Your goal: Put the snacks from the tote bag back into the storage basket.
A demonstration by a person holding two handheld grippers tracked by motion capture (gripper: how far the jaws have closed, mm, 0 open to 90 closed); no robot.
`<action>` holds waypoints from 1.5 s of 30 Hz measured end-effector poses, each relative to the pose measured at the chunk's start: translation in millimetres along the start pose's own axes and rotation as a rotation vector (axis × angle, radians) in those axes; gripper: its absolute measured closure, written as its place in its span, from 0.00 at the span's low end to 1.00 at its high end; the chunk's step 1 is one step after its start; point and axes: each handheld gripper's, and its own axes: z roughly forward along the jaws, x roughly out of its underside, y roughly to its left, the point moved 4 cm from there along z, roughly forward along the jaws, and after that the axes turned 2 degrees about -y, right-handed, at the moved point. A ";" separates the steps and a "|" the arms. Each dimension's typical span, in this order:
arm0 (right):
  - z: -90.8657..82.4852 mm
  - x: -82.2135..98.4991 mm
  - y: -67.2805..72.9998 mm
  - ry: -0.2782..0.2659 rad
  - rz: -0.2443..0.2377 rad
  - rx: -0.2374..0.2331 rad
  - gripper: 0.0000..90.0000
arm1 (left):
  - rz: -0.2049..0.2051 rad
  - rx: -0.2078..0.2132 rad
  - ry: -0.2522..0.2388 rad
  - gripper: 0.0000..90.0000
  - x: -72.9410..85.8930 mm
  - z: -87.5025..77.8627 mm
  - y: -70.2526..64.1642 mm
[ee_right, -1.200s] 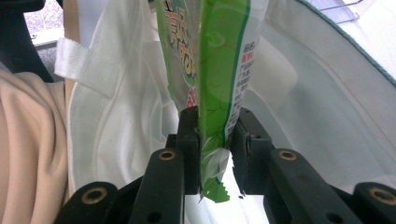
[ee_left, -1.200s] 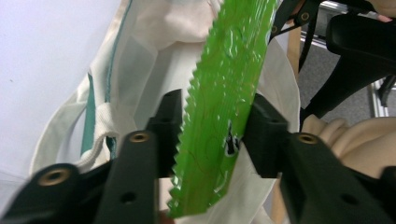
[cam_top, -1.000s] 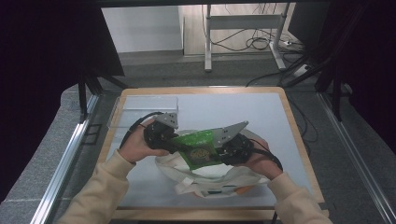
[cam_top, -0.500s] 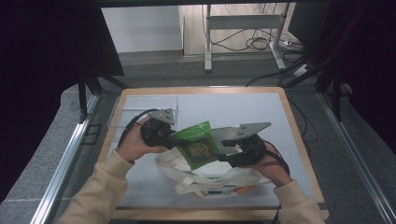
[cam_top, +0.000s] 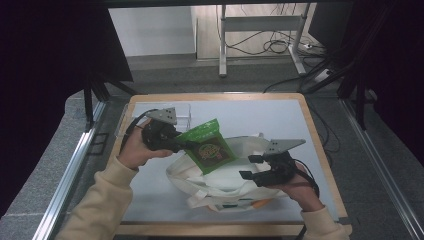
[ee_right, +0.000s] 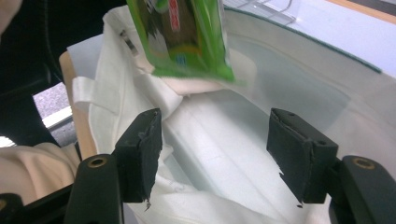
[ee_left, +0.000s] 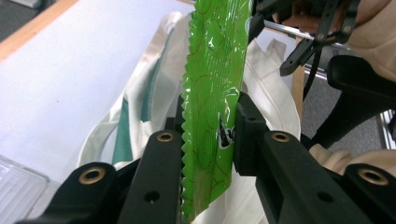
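Observation:
My left gripper [cam_top: 186, 146] is shut on the serrated edge of a green snack packet [cam_top: 210, 145], which it holds above a white tote bag [cam_top: 225, 186] lying on the table. In the left gripper view both pads pinch the packet [ee_left: 212, 84] edge-on at the left gripper [ee_left: 208, 135]. My right gripper [cam_top: 246, 167] stands to the right of the packet and apart from it. Its jaws have just been opening, and nothing is gripped between them. In the right gripper view the right gripper [ee_right: 215, 140] hovers over the bag's cloth [ee_right: 219, 116], with the packet [ee_right: 187, 37] hanging above.
A clear plastic tray [cam_top: 131, 120] sits at the back left of the white tabletop [cam_top: 270, 115], behind my left hand. The table's wooden rim [cam_top: 320, 150] runs close to my right hand. The right gripper [ee_left: 303, 42] shows far off in the left gripper view.
My right gripper has let go of the packet, opened, and drawn away to the right. My left gripper has lifted the packet a little, so it now stands more upright.

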 end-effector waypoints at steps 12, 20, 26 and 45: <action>-7.5 6.3 -2.2 -0.001 0.008 0.021 0.38 | -0.023 -0.027 -0.072 0.84 -5.6 -28.6 4.7; -7.0 6.6 -1.5 0.005 -0.002 0.019 0.37 | -0.043 -0.029 -0.115 0.84 -9.8 -52.2 10.3; -5.8 5.9 -0.3 0.003 -0.002 0.020 0.37 | -0.079 -0.069 -0.123 0.84 -13.0 -67.6 23.4; -10.9 9.5 -8.9 0.001 -0.001 0.046 0.36 | -0.091 -0.139 -0.107 0.84 -24.3 -76.8 60.6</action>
